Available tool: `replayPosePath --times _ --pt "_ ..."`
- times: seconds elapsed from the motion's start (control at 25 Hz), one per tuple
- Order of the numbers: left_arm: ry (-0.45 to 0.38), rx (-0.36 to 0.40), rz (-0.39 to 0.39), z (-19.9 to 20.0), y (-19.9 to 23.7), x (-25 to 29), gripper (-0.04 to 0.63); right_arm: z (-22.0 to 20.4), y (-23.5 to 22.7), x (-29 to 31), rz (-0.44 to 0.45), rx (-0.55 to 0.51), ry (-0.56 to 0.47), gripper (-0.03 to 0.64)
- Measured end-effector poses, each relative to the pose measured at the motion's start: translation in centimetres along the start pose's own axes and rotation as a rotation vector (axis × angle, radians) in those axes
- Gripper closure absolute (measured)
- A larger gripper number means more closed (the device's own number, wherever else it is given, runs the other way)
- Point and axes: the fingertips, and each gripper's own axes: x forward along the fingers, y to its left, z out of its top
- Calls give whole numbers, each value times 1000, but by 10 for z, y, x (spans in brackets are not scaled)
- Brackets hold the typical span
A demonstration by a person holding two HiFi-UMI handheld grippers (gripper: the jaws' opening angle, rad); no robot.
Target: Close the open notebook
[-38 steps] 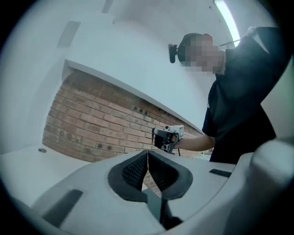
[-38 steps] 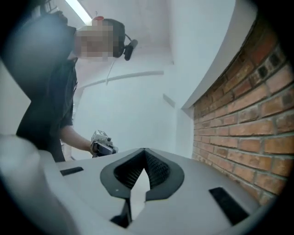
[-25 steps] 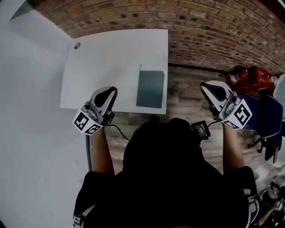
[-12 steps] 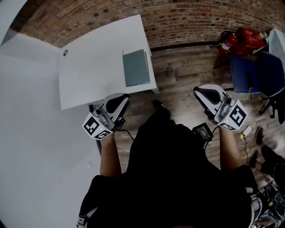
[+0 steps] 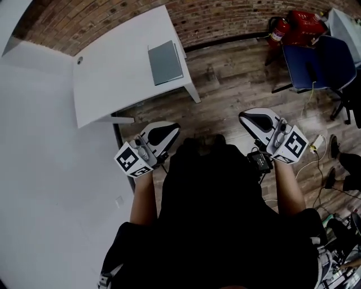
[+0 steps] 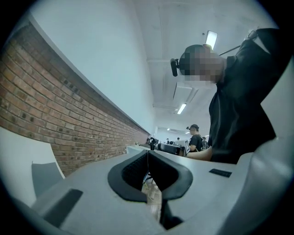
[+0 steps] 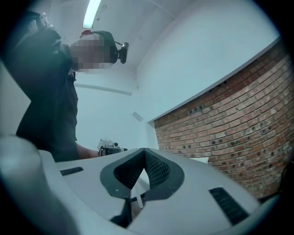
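Note:
A grey-green notebook (image 5: 164, 62) lies closed, cover up, near the right edge of the white table (image 5: 113, 79) at the top left of the head view. Both grippers are well back from the table, over the wooden floor in front of the person's body. My left gripper (image 5: 163, 134) is shut with nothing between its jaws; in the left gripper view its tips (image 6: 148, 153) meet. My right gripper (image 5: 255, 121) is shut and empty too, its tips (image 7: 145, 153) together in the right gripper view.
A brick wall (image 5: 225, 17) runs behind the table. A red fire extinguisher (image 5: 277, 29) and a blue chair (image 5: 316, 65) stand at the upper right. Cables (image 5: 316, 152) lie on the floor at right. Other people sit at desks (image 6: 193, 140) far off in the room.
The table and notebook have slid up and left in the head view and shrunk as the person backed away. Both grippers came off the table area and now hang over the floor.

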Motion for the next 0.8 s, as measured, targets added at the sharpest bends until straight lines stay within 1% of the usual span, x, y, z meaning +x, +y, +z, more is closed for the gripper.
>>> replayPosePath --times 0.16,0.28,0.56,0.68,0.8 --pt "-24 -6 -54 -1 -14 -27 575 -4 34 7 -46 -14 7 611" --pt "-25 4 -84 3 -18 -60 575 -4 63 23 -85 -34 4 611" --pt "-48 22 -73 6 -25 -160 575 -27 144 77 -111 -43 44 611" --pt "-54 16 -102 7 -31 -184 575 -34 172 89 -137 -25 42 611" --pt "-64 7 -136 8 -38 -196 575 -39 197 95 -156 -22 45 611"
